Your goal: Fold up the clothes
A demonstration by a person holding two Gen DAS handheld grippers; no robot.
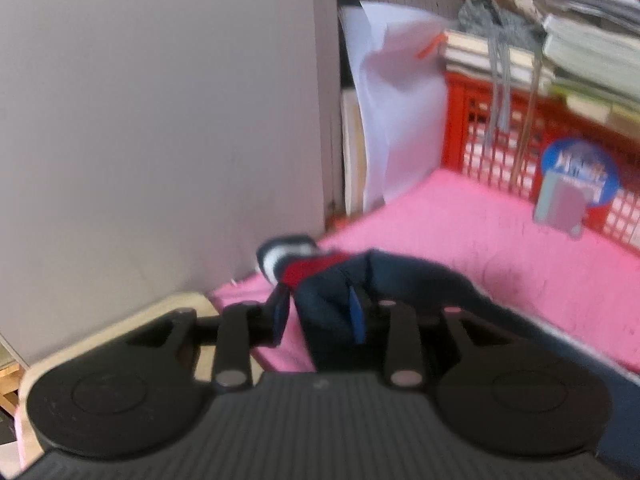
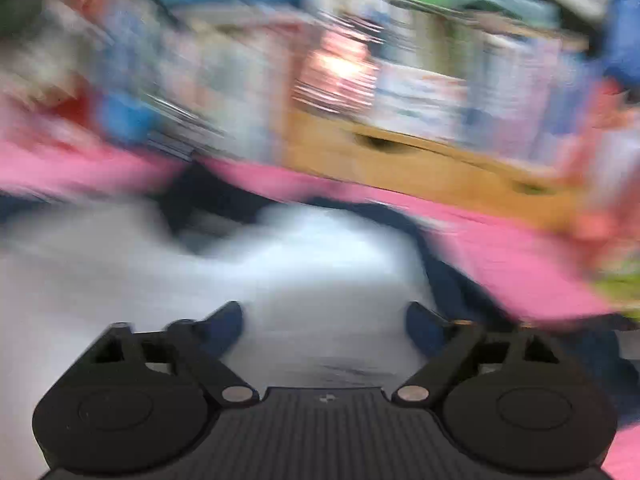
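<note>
Risking a slipped fold: left gripper [image 1: 320, 312] clamping only a bunched wad of the navy garment [image 1: 400, 276], likely pulling free or dragging crooked over the pink cover [image 1: 500, 240]. Trailing to the far left, its red-and-white cuff [image 1: 296, 264]. Hovering with fingers wide apart, right gripper [image 2: 324, 320], over pale cloth [image 2: 300, 256], heavily blurred.

in the left wrist view a grey wall [image 1: 160, 120] closes the left side, and a red crate [image 1: 500, 136] stacked with books [image 1: 592, 52] blocks the far right. between them the pink surface [image 1: 480, 232] lies bare. the right wrist view is blurred; a wooden unit [image 2: 420, 164] stands along the far edge.
</note>
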